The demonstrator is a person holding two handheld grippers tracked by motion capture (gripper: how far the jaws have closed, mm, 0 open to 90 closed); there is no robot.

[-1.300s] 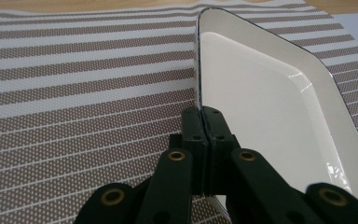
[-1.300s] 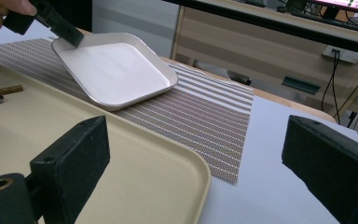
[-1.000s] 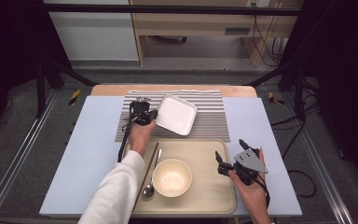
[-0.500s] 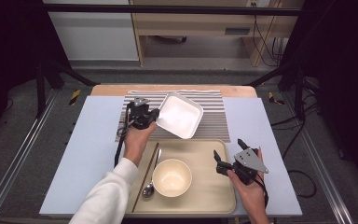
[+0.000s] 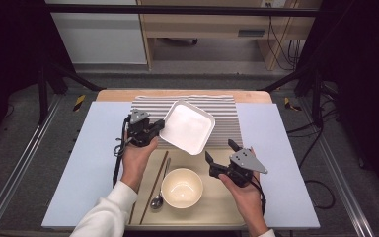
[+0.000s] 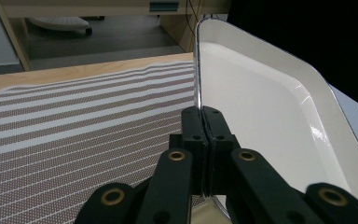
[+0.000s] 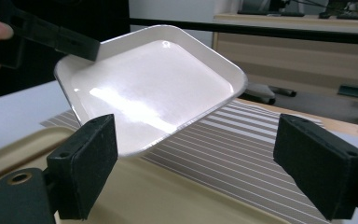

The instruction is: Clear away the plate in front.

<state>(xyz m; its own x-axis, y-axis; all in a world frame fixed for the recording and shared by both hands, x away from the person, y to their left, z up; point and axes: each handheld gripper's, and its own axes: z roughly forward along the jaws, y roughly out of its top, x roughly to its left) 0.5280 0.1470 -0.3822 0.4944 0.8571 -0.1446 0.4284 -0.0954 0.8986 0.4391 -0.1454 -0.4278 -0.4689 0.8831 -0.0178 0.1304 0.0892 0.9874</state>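
The square white shallow dish is off the striped brown-and-white placemat, tilted in the air at frame centre, so the lift looks done; setting it down, probably on the beige tray, remains. The left gripper pinches its left rim. The right gripper, jaws spread, waits just below-right, empty.
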